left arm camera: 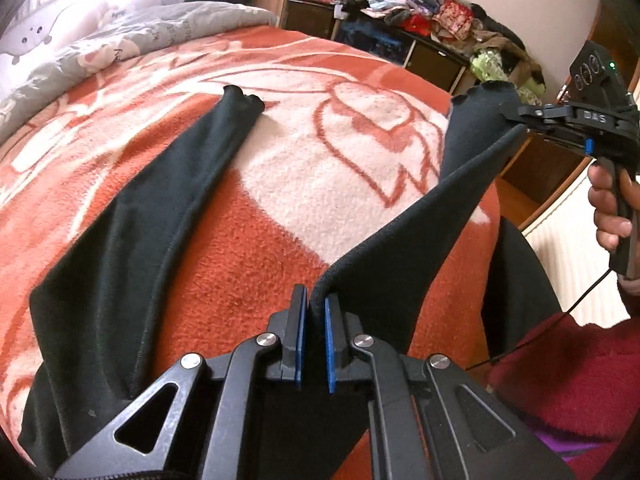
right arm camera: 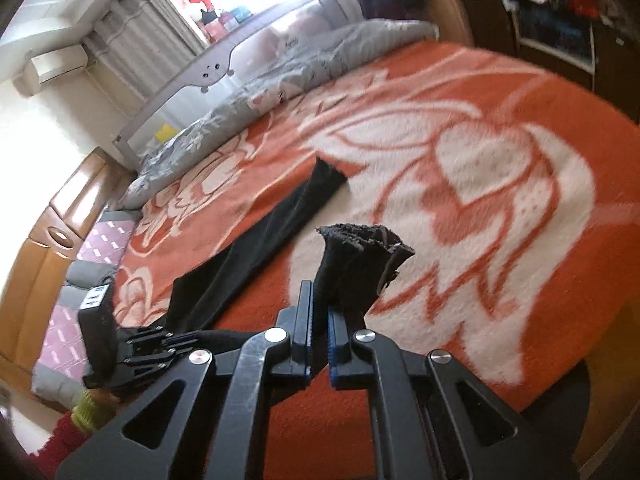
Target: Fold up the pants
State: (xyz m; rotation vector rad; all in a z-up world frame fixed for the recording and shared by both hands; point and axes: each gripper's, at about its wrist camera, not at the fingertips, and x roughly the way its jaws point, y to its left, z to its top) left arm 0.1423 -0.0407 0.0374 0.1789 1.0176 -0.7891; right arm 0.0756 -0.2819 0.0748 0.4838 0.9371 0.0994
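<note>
Black pants (left arm camera: 132, 240) lie on an orange and white blanket (left arm camera: 320, 184). One leg rests flat, its cuff far from me (left arm camera: 240, 98). The other leg (left arm camera: 400, 248) hangs taut in the air between my two grippers. My left gripper (left arm camera: 316, 304) is shut on that leg's near end, close to the waist. My right gripper (left arm camera: 520, 120) is shut on the same leg's cuff at the upper right. In the right wrist view, the right gripper (right arm camera: 319, 308) pinches the frayed cuff (right arm camera: 360, 256), which sticks up above the pads. The left gripper (right arm camera: 188, 346) shows low on the left, beside the flat leg (right arm camera: 272, 228).
A grey quilt (left arm camera: 120, 40) is bunched at the head of the bed by the headboard (right arm camera: 192, 80). Shelves piled with clothes (left arm camera: 420, 12) stand beyond the bed's far edge. A person's hand (left arm camera: 608, 208) and red sleeve (left arm camera: 580, 380) are at the right.
</note>
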